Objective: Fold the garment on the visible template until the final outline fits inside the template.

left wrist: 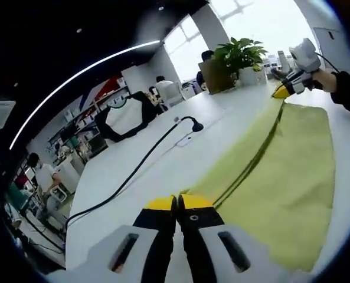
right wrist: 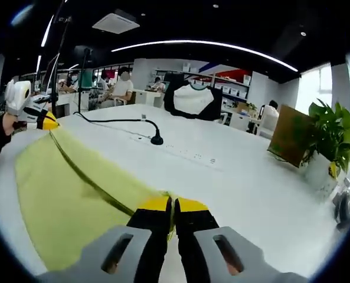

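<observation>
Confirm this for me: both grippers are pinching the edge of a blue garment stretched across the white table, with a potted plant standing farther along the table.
Wrong in one respect: the garment is yellow-green, not blue, as the left gripper view shows. The rest holds: the left gripper and right gripper are both shut on its edge, it stretches across the white table, and a potted plant stands farther along.

Open white table (right wrist: 239, 177) is being left free beyond the yellow garment (right wrist: 62, 200). That room is being crossed by a black gooseneck microphone (right wrist: 156, 139) and its cable (left wrist: 127, 177). The far edge is being blocked by a potted plant (right wrist: 331, 144) and a brown board (right wrist: 290, 141).
</observation>
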Action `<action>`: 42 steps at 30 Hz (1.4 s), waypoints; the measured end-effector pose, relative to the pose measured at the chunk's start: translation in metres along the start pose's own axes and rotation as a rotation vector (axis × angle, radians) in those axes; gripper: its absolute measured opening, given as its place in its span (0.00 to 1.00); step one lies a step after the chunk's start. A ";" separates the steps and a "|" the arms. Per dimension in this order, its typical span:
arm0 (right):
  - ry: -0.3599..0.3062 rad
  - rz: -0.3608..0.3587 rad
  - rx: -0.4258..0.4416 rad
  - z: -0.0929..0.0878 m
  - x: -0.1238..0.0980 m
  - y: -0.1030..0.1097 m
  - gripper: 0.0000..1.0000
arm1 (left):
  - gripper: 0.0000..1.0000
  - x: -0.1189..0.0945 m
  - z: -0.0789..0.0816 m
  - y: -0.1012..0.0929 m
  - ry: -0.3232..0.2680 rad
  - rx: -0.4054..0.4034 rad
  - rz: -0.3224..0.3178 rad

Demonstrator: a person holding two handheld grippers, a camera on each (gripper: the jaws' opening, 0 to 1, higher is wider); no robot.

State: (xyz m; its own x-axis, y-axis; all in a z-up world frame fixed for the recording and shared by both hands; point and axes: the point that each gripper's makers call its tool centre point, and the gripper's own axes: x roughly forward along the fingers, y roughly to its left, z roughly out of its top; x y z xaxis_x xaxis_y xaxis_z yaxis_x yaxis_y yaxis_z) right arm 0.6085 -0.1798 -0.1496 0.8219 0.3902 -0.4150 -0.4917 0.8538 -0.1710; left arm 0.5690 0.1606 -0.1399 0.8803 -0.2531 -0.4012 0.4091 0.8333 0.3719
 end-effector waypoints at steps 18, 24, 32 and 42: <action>0.074 0.001 -0.063 -0.027 0.017 0.005 0.00 | 0.02 0.019 -0.034 -0.008 0.079 -0.047 -0.031; 0.082 -0.004 -0.092 -0.033 0.018 0.006 0.00 | 0.02 0.021 -0.040 -0.009 0.069 -0.089 -0.033; 0.096 0.006 -0.126 -0.034 0.018 0.008 0.01 | 0.02 0.022 -0.040 -0.008 0.068 -0.069 -0.024; -0.011 -0.104 -0.227 -0.010 -0.010 -0.029 0.38 | 0.46 0.000 -0.010 0.014 -0.077 0.086 0.057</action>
State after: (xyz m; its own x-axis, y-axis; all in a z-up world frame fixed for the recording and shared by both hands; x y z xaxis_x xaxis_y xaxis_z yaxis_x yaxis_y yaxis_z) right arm 0.6117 -0.2113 -0.1491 0.8740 0.3090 -0.3749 -0.4551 0.7910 -0.4090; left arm 0.5727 0.1773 -0.1430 0.9171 -0.2466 -0.3134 0.3744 0.8029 0.4639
